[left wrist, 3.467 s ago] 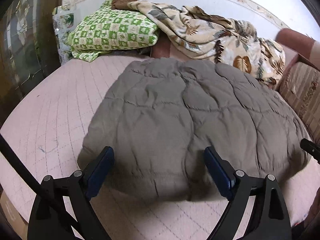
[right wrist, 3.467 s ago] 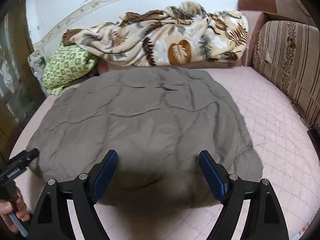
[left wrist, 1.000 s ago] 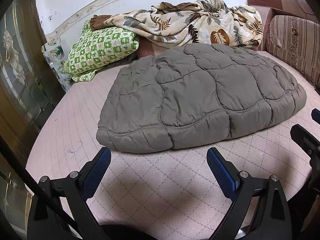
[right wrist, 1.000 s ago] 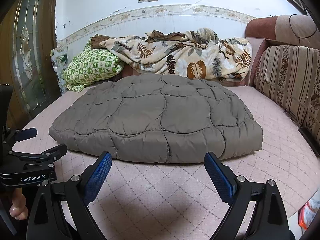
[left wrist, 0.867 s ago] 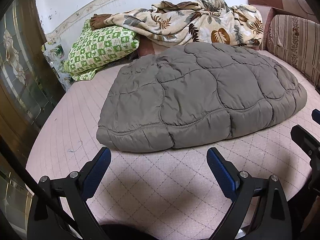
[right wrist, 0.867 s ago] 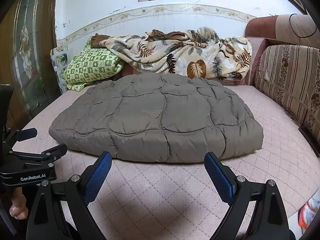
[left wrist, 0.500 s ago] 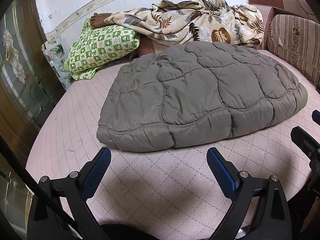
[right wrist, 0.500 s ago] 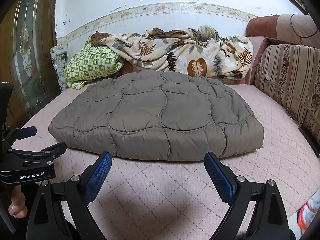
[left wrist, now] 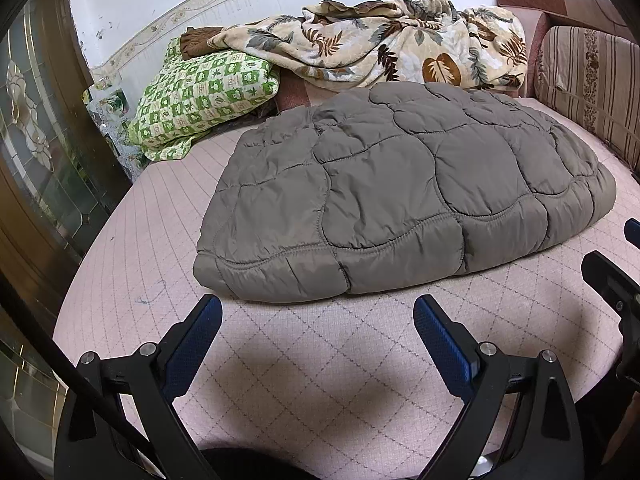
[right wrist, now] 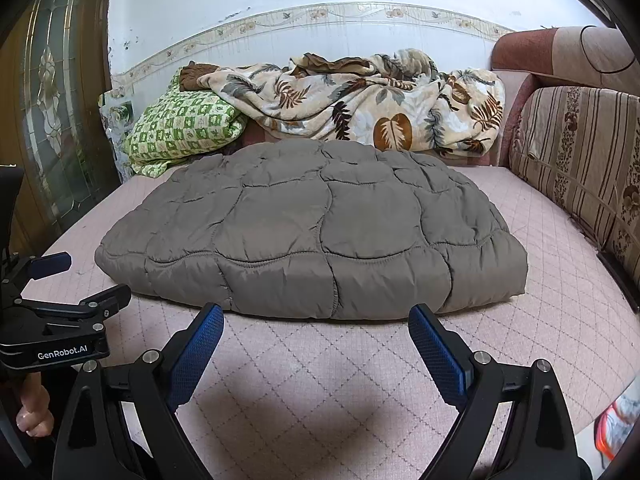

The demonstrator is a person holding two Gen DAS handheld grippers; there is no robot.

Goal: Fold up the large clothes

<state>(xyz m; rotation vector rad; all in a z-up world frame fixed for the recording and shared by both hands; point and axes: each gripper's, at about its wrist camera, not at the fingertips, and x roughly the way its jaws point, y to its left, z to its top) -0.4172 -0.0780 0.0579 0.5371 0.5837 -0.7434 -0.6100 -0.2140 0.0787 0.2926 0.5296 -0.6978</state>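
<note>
A grey quilted padded garment (left wrist: 392, 196) (right wrist: 316, 228) lies folded into a thick flat bundle on the pink quilted bed (left wrist: 320, 360) (right wrist: 328, 364). My left gripper (left wrist: 318, 316) is open and empty, held back over bare mattress short of the bundle's near edge. My right gripper (right wrist: 316, 320) is also open and empty, just in front of the bundle's near hem. In the right wrist view the left gripper (right wrist: 80, 276) shows at the left edge, held by a hand (right wrist: 34, 412). The right gripper's tip (left wrist: 612, 276) shows at the right edge of the left wrist view.
A leaf-print blanket (right wrist: 360, 100) and a green checked pillow (right wrist: 184, 128) are piled at the bed's far side against the wall. A striped sofa cushion (right wrist: 580, 160) lines the right side. A glass-panelled wooden door (right wrist: 52, 100) stands at the left.
Since 3.5 s ago both grippers have pulled back and away from the garment, from over it to the near mattress. In the last second almost nothing has moved.
</note>
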